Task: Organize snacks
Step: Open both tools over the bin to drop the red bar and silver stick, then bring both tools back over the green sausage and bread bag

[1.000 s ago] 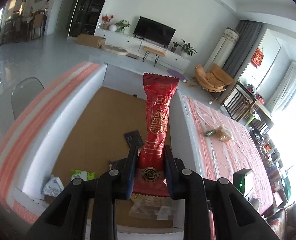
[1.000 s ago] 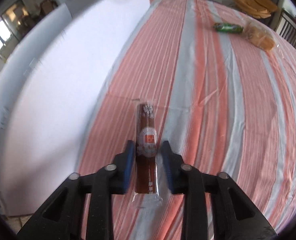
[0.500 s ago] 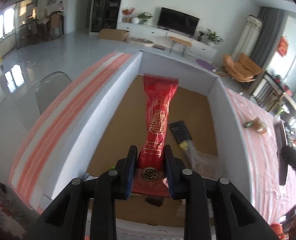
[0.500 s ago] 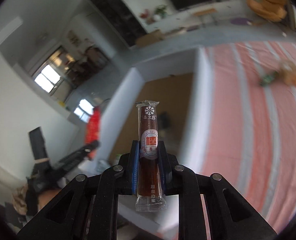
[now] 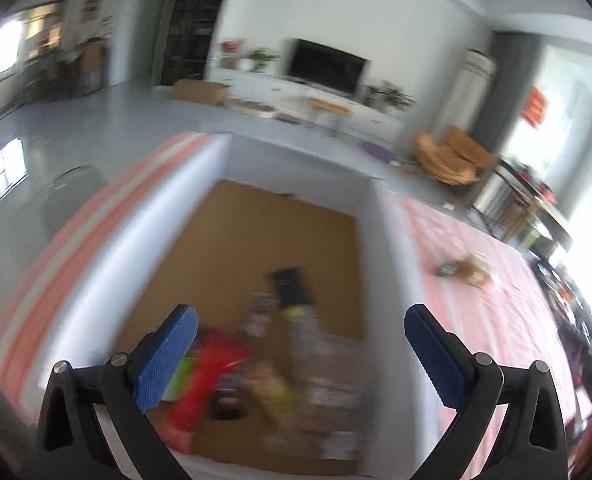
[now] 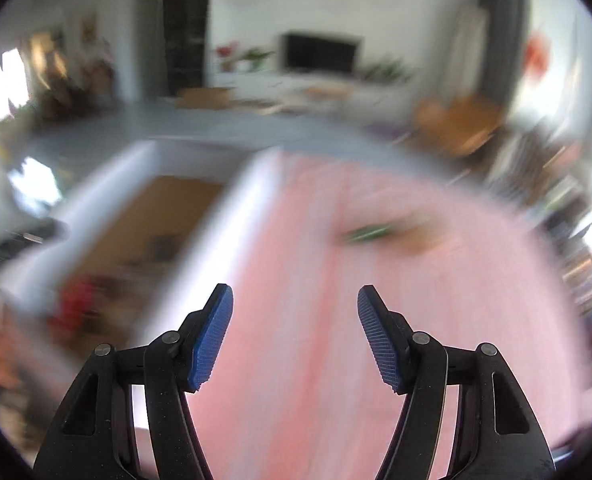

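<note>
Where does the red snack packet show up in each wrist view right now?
Left wrist: red snack packet lies blurred inside the white box, low left of centre, beside the left finger pad.
Right wrist: a red smear at the left edge, inside the same box, probably it.
Shared landmark: the television on the far wall.

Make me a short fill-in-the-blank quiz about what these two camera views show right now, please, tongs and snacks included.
1. The left tongs are opening, with ____ between their blue pads.
2. The red snack packet lies inside the ____, among other blurred wrappers.
3. A green packet lies out on the striped ____.
4. The floor of the box is ____ in colour.

Missing words: nothing; box; tablecloth; brown
</note>
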Available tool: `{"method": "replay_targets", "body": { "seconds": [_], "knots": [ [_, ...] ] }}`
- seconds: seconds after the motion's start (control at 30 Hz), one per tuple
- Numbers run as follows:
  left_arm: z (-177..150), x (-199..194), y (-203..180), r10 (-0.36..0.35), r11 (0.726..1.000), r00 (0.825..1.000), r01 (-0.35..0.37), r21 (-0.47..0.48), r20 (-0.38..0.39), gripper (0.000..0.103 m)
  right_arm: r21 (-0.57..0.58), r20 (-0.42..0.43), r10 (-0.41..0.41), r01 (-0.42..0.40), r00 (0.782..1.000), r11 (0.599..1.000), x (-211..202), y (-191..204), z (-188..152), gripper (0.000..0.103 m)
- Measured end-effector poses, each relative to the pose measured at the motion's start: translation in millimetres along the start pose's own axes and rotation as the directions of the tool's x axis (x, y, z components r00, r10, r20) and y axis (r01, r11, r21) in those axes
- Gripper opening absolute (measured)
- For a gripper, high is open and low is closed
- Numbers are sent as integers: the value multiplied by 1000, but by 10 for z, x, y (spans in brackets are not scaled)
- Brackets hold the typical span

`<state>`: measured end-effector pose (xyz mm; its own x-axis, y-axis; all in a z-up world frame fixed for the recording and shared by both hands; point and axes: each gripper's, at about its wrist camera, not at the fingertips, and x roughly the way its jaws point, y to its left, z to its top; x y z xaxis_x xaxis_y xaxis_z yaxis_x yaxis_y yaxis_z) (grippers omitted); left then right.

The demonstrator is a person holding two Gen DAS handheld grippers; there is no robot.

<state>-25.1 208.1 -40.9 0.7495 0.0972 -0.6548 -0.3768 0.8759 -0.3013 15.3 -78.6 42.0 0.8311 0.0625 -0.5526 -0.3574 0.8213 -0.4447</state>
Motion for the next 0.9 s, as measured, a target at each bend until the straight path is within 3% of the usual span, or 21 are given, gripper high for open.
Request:
{"method": "replay_targets", "body": {
  "seconds": [0.03, 0.07, 0.1, 0.17, 0.2, 0.27, 0.3, 0.37, 0.43, 0.63, 0.9],
  "knots": [
    [3, 6, -151, -26, 999, 1000, 26, 25, -2, 102, -77, 9, -154, 155, 988, 985, -72, -103, 2, 76],
    [8, 9, -336, -59, 997, 998, 59, 53, -6, 102, -154, 17, -307, 306, 951, 939, -118, -214, 1, 78],
    [14, 4, -495, -88, 993, 996, 89, 76, -10, 102, -202, 22, -403, 398, 915, 895, -151, -324, -17, 79],
    [27, 8, -830, -153, 980, 988, 155, 125, -25, 102, -235, 7, -499, 486, 867, 842, -206, -527, -80, 79],
    [8, 7, -1005, -185, 971, 982, 188, 148, -35, 102, -217, -10, -496, 482, 869, 849, -225, -610, -129, 81],
    [-42, 10, -1336, -238, 952, 969, 246, 185, -64, 102, -118, -63, -383, 374, 922, 920, -188, -766, -286, 83],
    [-78, 25, -1487, -264, 940, 961, 276, 199, -83, 102, -39, -106, -282, 279, 954, 959, -121, -828, -420, 83],
    [-172, 71, -1757, -288, 923, 951, 307, 234, -110, 103, 97, -157, -122, 138, 980, 986, 108, -886, -717, 83],
    [-324, 186, -1984, -275, 909, 950, 307, 283, -147, 102, 214, -191, -23, 65, 981, 975, 412, -835, -1046, 83],
    [-694, 721, -2393, -179, 891, 956, 258, 373, -233, 102, 404, -196, 105, -17, 975, 914, 1035, -687, -1601, 83],
    [-956, 1478, -2473, -130, 937, 947, 214, 275, -293, 102, 602, -226, 195, -21, 954, 798, 1487, -1077, -1791, 83]
  ]
}}
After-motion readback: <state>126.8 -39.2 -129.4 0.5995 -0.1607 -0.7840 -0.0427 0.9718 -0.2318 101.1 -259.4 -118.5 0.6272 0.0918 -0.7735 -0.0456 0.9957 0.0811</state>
